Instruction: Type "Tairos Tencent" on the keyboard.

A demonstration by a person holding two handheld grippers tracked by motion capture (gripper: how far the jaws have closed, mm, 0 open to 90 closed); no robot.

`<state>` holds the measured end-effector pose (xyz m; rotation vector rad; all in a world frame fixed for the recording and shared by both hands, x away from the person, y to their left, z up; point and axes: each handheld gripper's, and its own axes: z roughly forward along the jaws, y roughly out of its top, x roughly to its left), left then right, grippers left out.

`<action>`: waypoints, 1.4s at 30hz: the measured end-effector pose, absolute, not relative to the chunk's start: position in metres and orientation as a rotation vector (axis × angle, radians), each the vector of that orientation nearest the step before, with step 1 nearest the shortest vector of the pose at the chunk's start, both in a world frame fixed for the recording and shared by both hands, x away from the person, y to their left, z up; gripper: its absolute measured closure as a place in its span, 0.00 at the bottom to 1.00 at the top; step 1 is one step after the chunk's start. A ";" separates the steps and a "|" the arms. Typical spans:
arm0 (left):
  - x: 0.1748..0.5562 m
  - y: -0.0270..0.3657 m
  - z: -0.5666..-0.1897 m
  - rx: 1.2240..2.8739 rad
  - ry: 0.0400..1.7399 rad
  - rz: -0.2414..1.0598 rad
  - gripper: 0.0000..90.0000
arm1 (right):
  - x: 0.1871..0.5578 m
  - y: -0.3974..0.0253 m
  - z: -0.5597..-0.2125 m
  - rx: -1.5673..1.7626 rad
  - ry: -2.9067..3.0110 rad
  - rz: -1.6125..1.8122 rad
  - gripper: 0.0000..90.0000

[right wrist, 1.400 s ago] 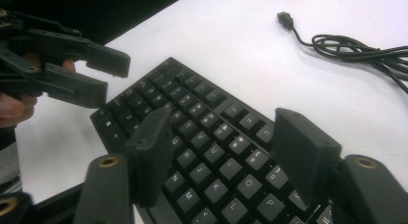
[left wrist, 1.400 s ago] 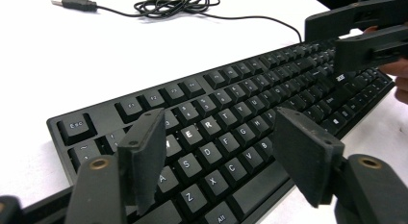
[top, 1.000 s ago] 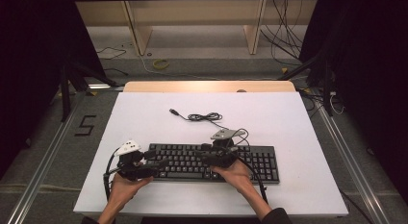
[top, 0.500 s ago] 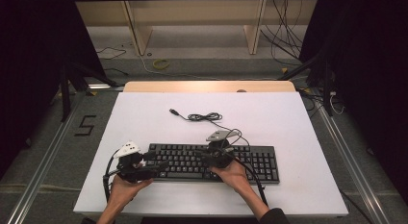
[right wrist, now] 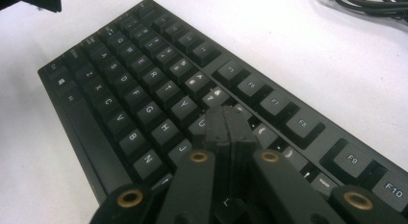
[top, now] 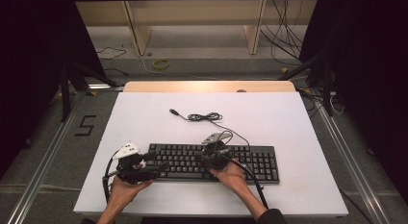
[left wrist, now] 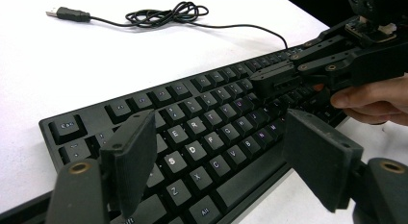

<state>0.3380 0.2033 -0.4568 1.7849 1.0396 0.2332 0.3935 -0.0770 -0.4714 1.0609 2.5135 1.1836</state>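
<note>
Keyboard (top: 214,162) lies flat toward six o'clock on the white counter (top: 288,118). At its nine o'clock end the left claw (left wrist: 226,156) hangs released, jaws spread over the letter keys. Toward three o'clock the right claw (right wrist: 230,125) is clenched empty, tip on a middle key; I'd press straight down so neighbours stay untouched.

A white table (top: 288,118) is standing on grey floor (top: 365,137); wooden shelving (top: 192,17) is sitting behind, darkness flanking.

right gripper (right wrist: 227,119) sits over a few keys of the keyboard (right wrist: 144,89), whose right end runs off the picture's edge
</note>
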 end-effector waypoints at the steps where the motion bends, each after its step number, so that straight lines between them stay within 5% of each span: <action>1: 0.338 0.203 -0.457 1.785 1.040 0.234 0.31 | 0.394 -0.077 -0.472 1.062 2.513 1.179 1.00; 31: 0.339 0.204 -0.457 1.791 1.043 0.237 0.31 | 0.393 -0.078 -0.476 1.103 2.504 1.197 1.00; 42: 0.340 0.205 -0.458 1.791 1.049 0.247 0.31 | 0.390 -0.086 -0.464 1.092 2.462 1.282 0.92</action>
